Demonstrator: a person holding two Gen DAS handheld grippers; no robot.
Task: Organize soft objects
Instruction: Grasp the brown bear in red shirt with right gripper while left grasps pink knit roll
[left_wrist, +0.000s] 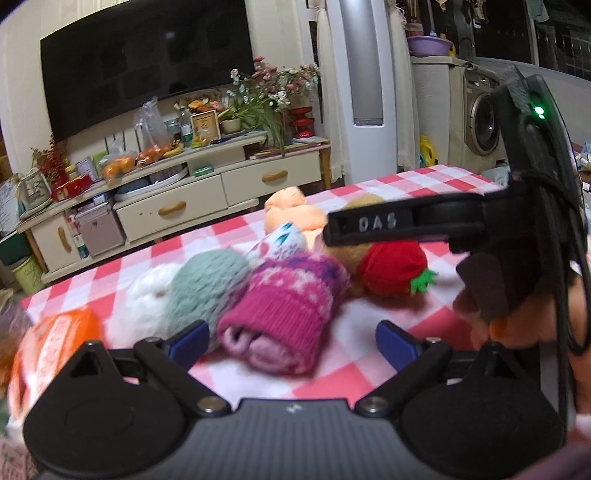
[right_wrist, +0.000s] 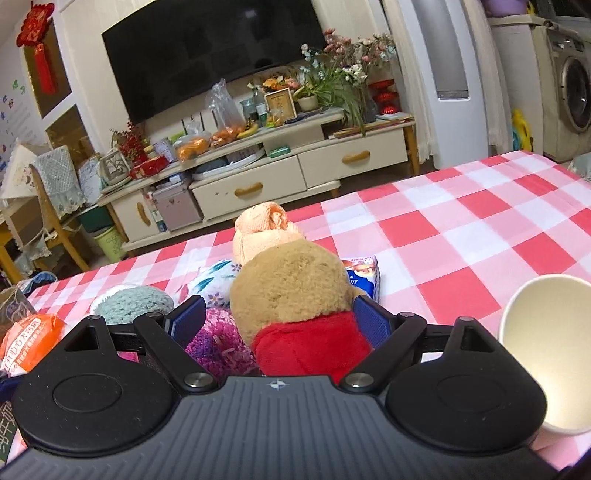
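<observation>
A magenta knitted sock (left_wrist: 284, 314) lies on the red-and-white checked tablecloth (left_wrist: 369, 373) between the blue pads of my left gripper (left_wrist: 291, 343), which is open and clear of it. A tan plush bear (right_wrist: 291, 288) in red (right_wrist: 310, 350) sits between the pads of my right gripper (right_wrist: 280, 319). The right pad is at its side and the left pad stands apart from it, so the jaws are open. In the left wrist view the bear's red part (left_wrist: 391, 269) lies under one black finger (left_wrist: 369, 223) of the right gripper.
Beside the sock lie a grey-green knit (left_wrist: 207, 288), a white fluffy piece (left_wrist: 147, 299), a floral cloth (left_wrist: 288, 240) and a peach towel roll (right_wrist: 266, 229). An orange packet (right_wrist: 29, 336) is at the left. A tissue pack (right_wrist: 364, 277) lies behind the bear and a paper cup (right_wrist: 546, 354) at the right.
</observation>
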